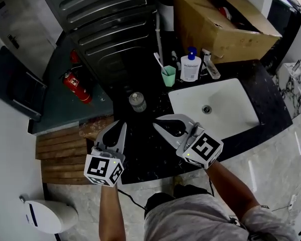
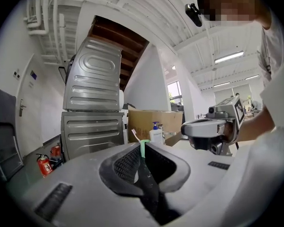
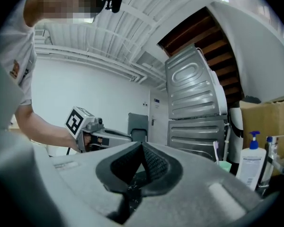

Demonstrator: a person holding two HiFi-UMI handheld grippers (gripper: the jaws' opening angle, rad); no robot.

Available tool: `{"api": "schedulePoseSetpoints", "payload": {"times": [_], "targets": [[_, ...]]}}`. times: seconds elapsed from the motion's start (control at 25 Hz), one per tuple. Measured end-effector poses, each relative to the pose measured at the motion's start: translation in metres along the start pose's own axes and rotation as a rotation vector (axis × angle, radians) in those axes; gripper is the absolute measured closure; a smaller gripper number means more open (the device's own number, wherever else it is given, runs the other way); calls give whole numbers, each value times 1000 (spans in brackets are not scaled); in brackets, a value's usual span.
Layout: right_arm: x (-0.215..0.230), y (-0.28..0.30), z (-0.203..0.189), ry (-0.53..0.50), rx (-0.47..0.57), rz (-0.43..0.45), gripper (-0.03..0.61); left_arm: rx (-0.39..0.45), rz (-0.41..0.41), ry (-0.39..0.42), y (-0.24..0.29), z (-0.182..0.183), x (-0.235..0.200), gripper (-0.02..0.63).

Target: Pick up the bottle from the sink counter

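Bottle [image 1: 137, 102] stands just beyond the left tool [image 1: 121, 124] and right tool [image 1: 157, 121], both held level, jaws pressed together.

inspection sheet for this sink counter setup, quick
surface: black counter with a white sink
job's things: small grey-capped bottle, upright on the counter left of the sink, untouched
clutter: green cup with a toothbrush, pump bottle, cardboard box behind the sink
grippers: left tongs and right tongs shut, empty, short of the small bottle
cables: black cable below the left gripper
surroundings: grey machines, fire extinguisher, wooden slats
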State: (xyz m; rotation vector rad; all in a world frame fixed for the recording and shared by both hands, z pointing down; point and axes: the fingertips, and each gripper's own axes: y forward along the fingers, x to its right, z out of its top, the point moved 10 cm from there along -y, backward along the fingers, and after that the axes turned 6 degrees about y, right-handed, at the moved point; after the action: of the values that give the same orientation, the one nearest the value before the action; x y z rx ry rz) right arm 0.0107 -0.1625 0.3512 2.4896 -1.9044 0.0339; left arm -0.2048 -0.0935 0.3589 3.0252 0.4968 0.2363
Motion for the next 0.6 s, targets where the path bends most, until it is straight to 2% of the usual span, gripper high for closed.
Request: {"api": "schedulePoseSetpoints", "payload": {"times": [0.12, 0.2, 0.36, 0.6], "targets": [[9, 7, 0, 7, -4, -7, 577, -27, 8, 3, 15, -4, -13, 561], [16, 11, -1, 11, -9, -22, 578, -49, -1, 3, 27, -9, -21, 512], [29, 22, -4, 15, -25, -60, 578, -104, -52, 4, 52, -23, -36, 405], [44, 36, -15, 31, -69, -122, 578, -164, -134, 31, 91, -42, -51, 321]]}}
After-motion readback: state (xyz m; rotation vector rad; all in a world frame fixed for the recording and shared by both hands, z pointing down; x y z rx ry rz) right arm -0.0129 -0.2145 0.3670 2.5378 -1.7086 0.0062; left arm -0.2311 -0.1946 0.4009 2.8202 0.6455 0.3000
